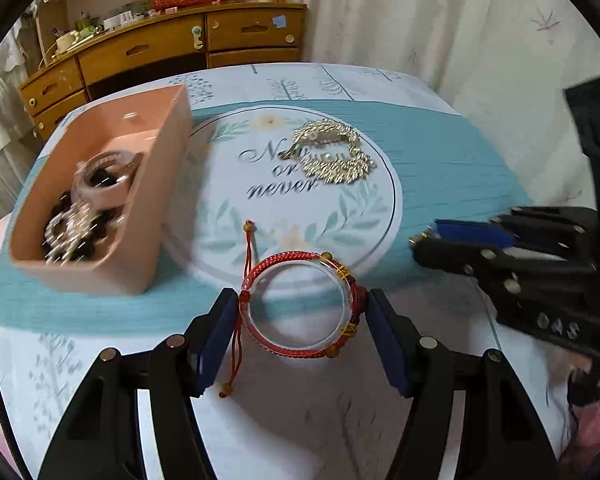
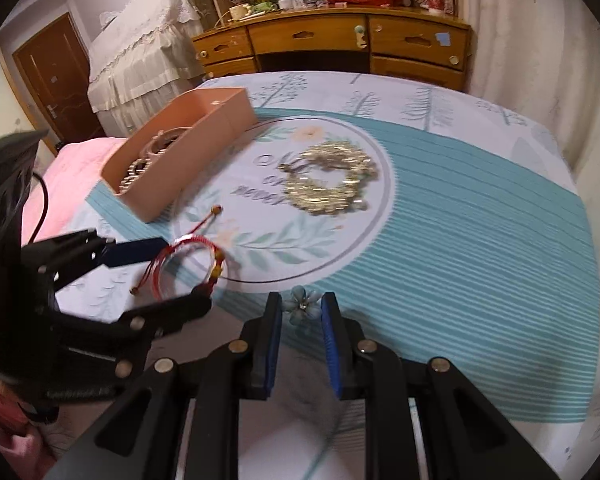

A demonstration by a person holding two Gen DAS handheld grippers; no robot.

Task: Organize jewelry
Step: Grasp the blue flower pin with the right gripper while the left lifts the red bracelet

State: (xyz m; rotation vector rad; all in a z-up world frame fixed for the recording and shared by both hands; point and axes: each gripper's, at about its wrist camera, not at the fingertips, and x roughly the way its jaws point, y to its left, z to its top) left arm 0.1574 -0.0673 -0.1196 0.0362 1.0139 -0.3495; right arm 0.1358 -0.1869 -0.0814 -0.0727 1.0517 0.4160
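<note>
My left gripper (image 1: 302,312) is shut on a red cord bracelet on a clear ring (image 1: 288,346), held at both sides; it also shows in the right wrist view (image 2: 192,270), low over the cloth. My right gripper (image 2: 300,310) is shut on a small blue-grey flower brooch (image 2: 302,304); in the left wrist view it (image 1: 422,240) is at the right. A gold leaf necklace (image 1: 332,156) (image 2: 330,188) lies coiled on the round printed mat. A pink box (image 1: 156,216) (image 2: 204,128) at the left holds bead bracelets (image 1: 80,216).
The table carries a teal striped cloth with a round printed mat (image 1: 228,184). A wooden drawer cabinet (image 1: 172,44) stands behind the table. A pink cloth (image 2: 72,160) lies left of the box. A curtain (image 1: 440,20) hangs at the back right.
</note>
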